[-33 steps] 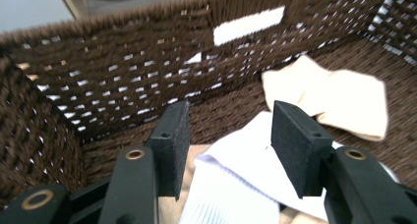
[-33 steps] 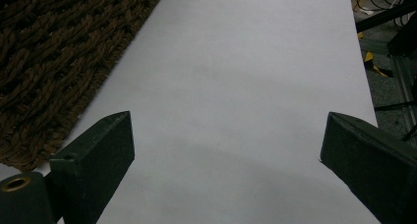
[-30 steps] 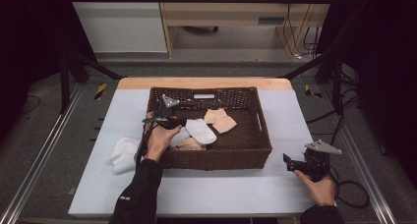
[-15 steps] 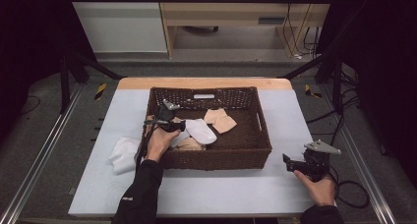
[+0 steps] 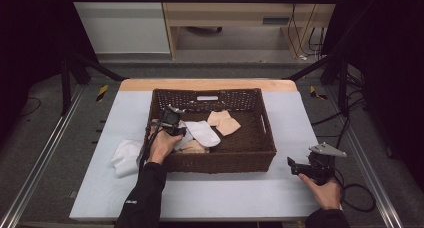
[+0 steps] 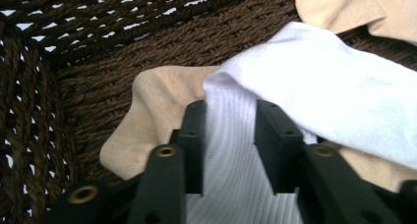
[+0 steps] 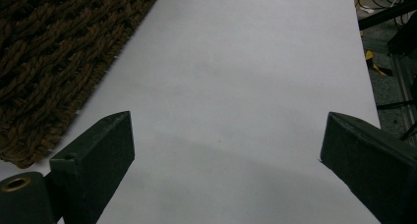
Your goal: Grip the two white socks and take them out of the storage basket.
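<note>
A dark brown wicker basket (image 5: pixel 220 163) stands mid-table and holds a white sock (image 5: pixel 202 133) and beige socks (image 5: pixel 225 122). My left gripper (image 5: pixel 172 125) reaches into the basket's left end. In the left gripper view its jaws have just been closing, and the left gripper (image 6: pixel 230 121) grips the ribbed cuff of the white sock (image 6: pixel 319 96), which lies over a beige sock (image 6: pixel 157 106). My right gripper (image 5: pixel 292 165) rests low at the table's right front, beside the basket. In the right gripper view the right gripper (image 7: pixel 226 140) stands open over bare table.
A crumpled white cloth (image 5: pixel 125 155) lies on the table left of the basket. The basket wall (image 6: pixel 74 52) rises close on the left gripper's left side. A basket corner (image 7: pixel 49 52) sits left of the right gripper, with pale tabletop (image 7: pixel 246 62) ahead.
My left gripper has dropped toward the near side of the basket onto the white sock and its jaws have narrowed on the cuff. The right hand has kept still.
</note>
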{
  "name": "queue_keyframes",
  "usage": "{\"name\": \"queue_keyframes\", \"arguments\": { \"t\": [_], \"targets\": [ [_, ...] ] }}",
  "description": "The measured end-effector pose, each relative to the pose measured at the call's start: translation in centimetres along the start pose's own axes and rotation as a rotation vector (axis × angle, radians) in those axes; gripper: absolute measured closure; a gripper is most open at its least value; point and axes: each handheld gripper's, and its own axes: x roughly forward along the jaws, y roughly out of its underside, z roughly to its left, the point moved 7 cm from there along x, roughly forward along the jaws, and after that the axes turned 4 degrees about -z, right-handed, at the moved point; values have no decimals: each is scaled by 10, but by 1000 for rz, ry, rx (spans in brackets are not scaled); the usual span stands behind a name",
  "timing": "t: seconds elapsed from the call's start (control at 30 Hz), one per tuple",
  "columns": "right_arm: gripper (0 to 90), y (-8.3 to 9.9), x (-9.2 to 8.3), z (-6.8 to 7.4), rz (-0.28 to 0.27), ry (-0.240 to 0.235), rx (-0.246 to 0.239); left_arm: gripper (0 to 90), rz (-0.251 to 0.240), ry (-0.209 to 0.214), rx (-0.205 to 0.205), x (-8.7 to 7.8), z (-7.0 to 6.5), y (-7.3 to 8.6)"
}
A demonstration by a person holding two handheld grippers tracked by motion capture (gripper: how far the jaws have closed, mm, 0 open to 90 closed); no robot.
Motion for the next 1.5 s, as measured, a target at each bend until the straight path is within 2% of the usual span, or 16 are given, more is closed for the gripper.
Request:
{"name": "queue_keyframes", "arguments": {
  "t": [0.17, 0.37, 0.4, 0.43, 0.6, 0.73, 0.8, 0.87, 0.93, 1.0, 1.03, 1.17, 1.23, 1.4, 1.5],
  "targets": [
    [64, 0, 0, 0, 0, 1, -2, 806, -12, 5, 25, -4, -3, -2],
    [64, 0, 0, 0, 0, 2, -1, 846, -86, 28, 17, -13, -4, -8],
    [64, 0, 0, 0, 0, 2, -1, 849, -86, 28, 17, -13, -4, -8],
    [64, 0, 0, 0, -1, 1, 5, 850, -127, 51, -12, -18, -5, -12],
    [64, 0, 0, -1, 0, 6, 5, 853, -274, 86, -24, -31, -7, -26],
    [64, 0, 0, -1, 1, 7, 3, 852, -395, 91, -31, -44, -8, -37],
    [64, 0, 0, -1, 1, 7, 4, 852, -414, 93, -34, -47, -8, -39],
    [64, 0, 0, -1, 1, 6, 4, 852, -491, 106, -39, -60, -9, -46],
    [64, 0, 0, -1, 3, 5, 1, 853, -536, 119, -51, -70, -10, -50],
    [64, 0, 0, -1, 3, 5, 1, 852, -555, 127, -56, -75, -10, -52],
    [64, 0, 0, -1, 2, 6, 0, 852, -589, 137, -63, -85, -12, -56],
    [64, 0, 0, -1, 4, 8, 1, 852, -648, 153, -72, -102, -15, -64],
    [64, 1, 0, -2, 5, 8, 3, 852, -668, 167, -77, -110, -17, -68],
    [64, 0, 0, -2, 5, 6, 6, 852, -707, 167, -73, -125, -18, -73],
    [64, 0, 0, -2, 5, 7, 5, 852, -745, 184, -96, -141, -16, -76]
  ]
}}
